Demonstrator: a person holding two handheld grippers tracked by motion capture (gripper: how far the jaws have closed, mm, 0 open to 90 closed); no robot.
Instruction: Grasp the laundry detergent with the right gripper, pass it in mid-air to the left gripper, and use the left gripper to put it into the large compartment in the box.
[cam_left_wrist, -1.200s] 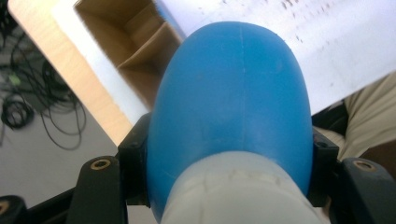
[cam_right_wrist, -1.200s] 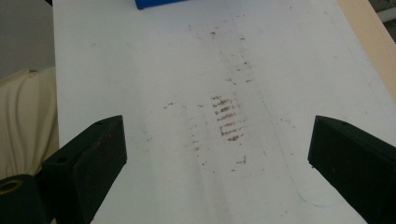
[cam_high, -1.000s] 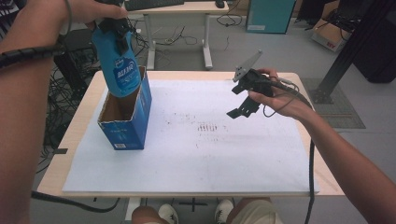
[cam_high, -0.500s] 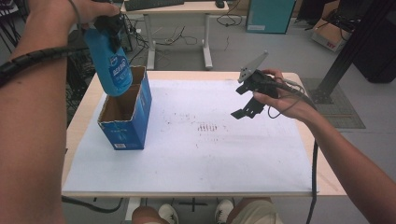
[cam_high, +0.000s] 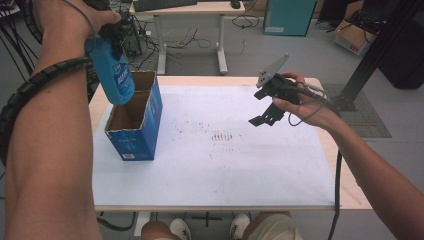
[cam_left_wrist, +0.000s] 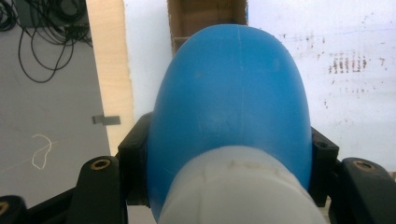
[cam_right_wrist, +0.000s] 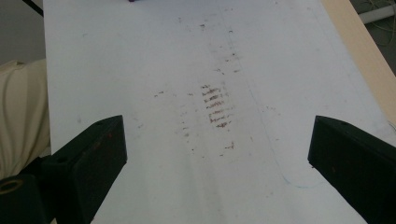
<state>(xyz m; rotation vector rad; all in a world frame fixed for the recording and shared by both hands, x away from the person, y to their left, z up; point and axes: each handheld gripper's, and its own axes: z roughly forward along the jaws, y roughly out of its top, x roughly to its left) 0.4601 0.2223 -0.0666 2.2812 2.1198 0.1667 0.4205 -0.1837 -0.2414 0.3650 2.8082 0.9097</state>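
A blue bottle (cam_high: 114, 72) with a white label hangs neck-up over the open blue cardboard box (cam_high: 134, 131) at the table's left. My left gripper (cam_high: 111, 39) is shut on the bottle's upper part. In the left gripper view the bottle's blue shoulder (cam_left_wrist: 233, 102) bulges between the black jaws of the left gripper (cam_left_wrist: 229, 161), with the box's brown inside (cam_left_wrist: 205, 16) beyond it. My right gripper (cam_high: 266, 114) hovers over the table's right half, open and empty. In the right gripper view its gripper (cam_right_wrist: 217, 158) has its jaws wide apart over the smudged white sheet (cam_right_wrist: 187, 56).
The white sheet (cam_high: 225, 170) covers most of the wooden table (cam_high: 345, 175). A desk (cam_high: 200, 10) stands behind the table, with cables on the floor, a teal cabinet (cam_high: 287, 17) and a black frame post (cam_high: 372, 55) at the right.
The left hand has carried the blue bottle slightly left and down over the box. The right gripper has stayed where it was.
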